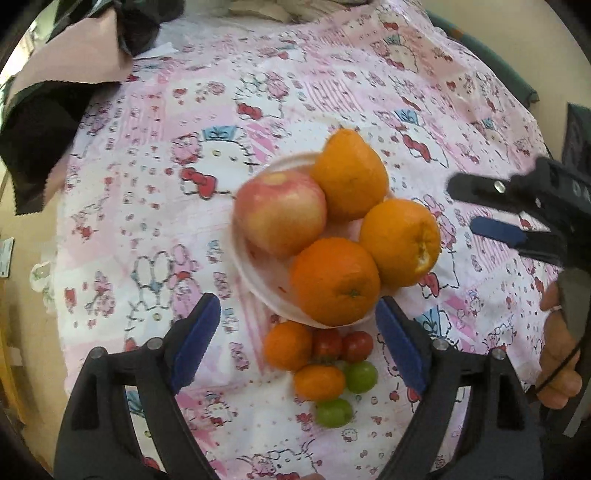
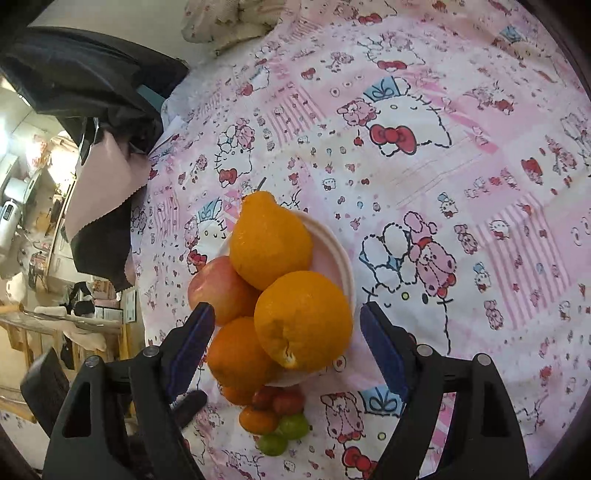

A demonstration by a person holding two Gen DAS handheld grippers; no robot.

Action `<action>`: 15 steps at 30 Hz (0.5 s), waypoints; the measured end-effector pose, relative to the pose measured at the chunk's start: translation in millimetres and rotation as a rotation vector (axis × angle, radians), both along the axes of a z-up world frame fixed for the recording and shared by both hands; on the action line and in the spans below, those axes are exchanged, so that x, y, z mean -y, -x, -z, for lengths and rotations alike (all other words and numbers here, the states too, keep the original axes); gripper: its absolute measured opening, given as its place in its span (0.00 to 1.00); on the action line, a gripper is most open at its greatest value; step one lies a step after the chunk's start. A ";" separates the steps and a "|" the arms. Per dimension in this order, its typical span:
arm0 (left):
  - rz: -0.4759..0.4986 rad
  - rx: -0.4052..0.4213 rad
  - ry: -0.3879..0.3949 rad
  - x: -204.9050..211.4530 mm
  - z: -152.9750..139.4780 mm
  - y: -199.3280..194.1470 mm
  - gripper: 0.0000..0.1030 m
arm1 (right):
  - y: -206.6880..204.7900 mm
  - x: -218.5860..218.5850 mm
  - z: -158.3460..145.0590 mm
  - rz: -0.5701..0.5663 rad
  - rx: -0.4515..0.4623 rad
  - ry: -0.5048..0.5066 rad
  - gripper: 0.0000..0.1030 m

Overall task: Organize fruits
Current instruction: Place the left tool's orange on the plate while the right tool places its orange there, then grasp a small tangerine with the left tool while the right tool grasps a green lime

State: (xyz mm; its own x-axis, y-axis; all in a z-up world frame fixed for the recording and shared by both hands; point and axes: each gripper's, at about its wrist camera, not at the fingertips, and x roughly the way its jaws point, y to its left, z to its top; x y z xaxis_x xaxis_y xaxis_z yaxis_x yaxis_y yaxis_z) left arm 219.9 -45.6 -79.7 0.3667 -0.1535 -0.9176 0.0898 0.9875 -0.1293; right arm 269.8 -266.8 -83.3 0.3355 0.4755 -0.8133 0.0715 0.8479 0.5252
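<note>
A white plate [image 1: 258, 280] [image 2: 332, 243] on the pink cartoon tablecloth [image 1: 155, 229] holds a red-yellow apple [image 1: 280, 210] [image 2: 218, 291] and three oranges [image 1: 334, 280] [image 2: 303, 317]. On the cloth beside the plate lie two small mandarins [image 1: 288, 345], two red cherry tomatoes [image 1: 357, 345] [image 2: 288, 402] and two small green fruits [image 1: 361, 376] [image 2: 272, 443]. My left gripper [image 1: 297, 301] hangs open above the plate's near rim and holds nothing. My right gripper [image 2: 287, 308] [image 1: 467, 206] is also open and empty, over the oranges from the plate's other side.
Dark and pink cloths [image 1: 55, 92] [image 2: 99, 184] are draped at the table's left edge. A patterned fabric bundle [image 2: 229, 22] lies at the far edge. A person's hand [image 1: 557, 350] grips the right tool. Room clutter shows beyond the table on the left.
</note>
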 end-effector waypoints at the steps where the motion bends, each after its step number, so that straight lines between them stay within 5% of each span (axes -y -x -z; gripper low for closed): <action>1: -0.007 0.002 -0.001 -3.0 -1.8 1.4 0.81 | 2.9 -0.9 -1.5 -0.004 -0.001 -0.003 0.82; 15: -0.113 -0.007 0.006 -46.5 -8.7 40.2 0.81 | 60.7 -2.7 -11.5 -0.007 0.001 0.016 0.82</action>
State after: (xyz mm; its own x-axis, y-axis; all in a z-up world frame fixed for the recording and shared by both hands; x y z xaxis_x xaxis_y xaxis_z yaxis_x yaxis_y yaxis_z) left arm 179.7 0.9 -71.0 0.3754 -0.1173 -0.9194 -0.0227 0.9905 -0.1357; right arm 209.1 -264.2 -71.8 0.3328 0.4646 -0.8206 0.0651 0.8568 0.5115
